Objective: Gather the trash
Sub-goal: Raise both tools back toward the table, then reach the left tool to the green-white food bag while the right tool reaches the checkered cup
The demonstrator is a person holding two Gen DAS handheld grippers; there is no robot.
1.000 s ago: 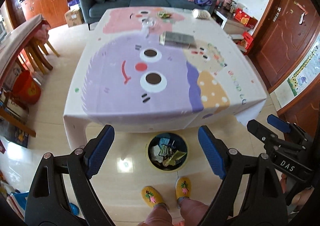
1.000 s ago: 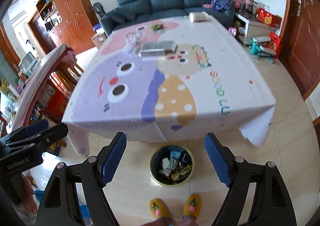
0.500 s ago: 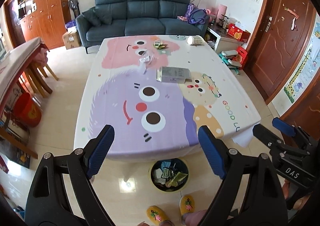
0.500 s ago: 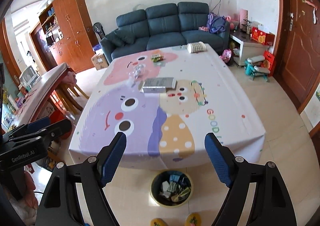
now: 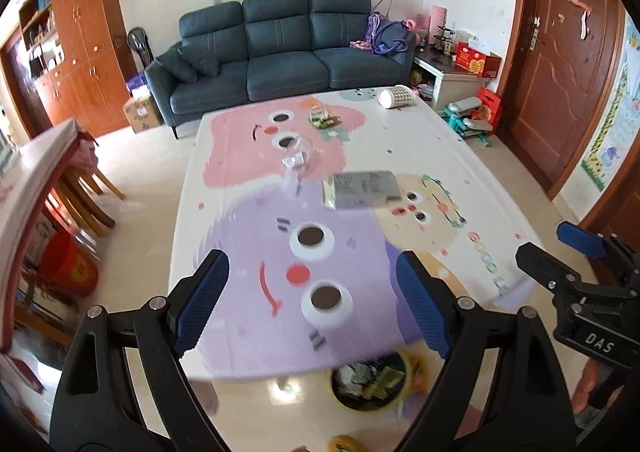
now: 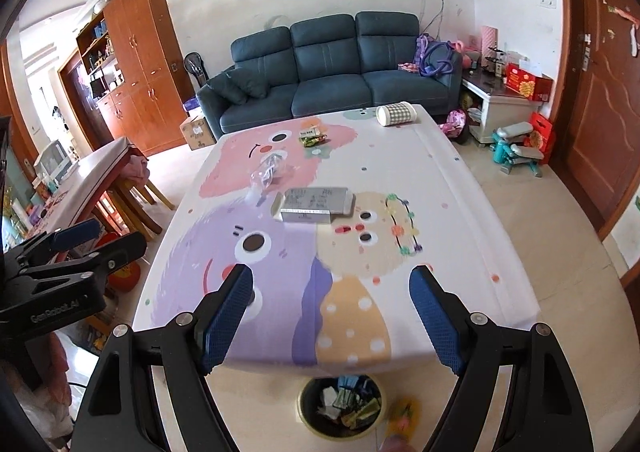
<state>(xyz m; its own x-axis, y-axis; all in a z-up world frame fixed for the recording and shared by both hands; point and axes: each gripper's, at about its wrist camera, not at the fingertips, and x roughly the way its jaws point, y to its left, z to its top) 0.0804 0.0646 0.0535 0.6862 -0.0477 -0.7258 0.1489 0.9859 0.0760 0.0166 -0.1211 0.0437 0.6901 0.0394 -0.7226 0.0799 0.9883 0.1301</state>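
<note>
Both grippers, left gripper (image 5: 310,304) and right gripper (image 6: 332,316), hover jaws apart, empty, above the table (image 6: 460,188): one flattened box (image 6: 314,204), one bin (image 6: 340,406).

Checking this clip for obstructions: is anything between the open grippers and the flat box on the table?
Nothing visible. The left gripper and right gripper are both open, with only bare tablecloth before the box. The clear wrapper lies beside it, farther left.
</note>
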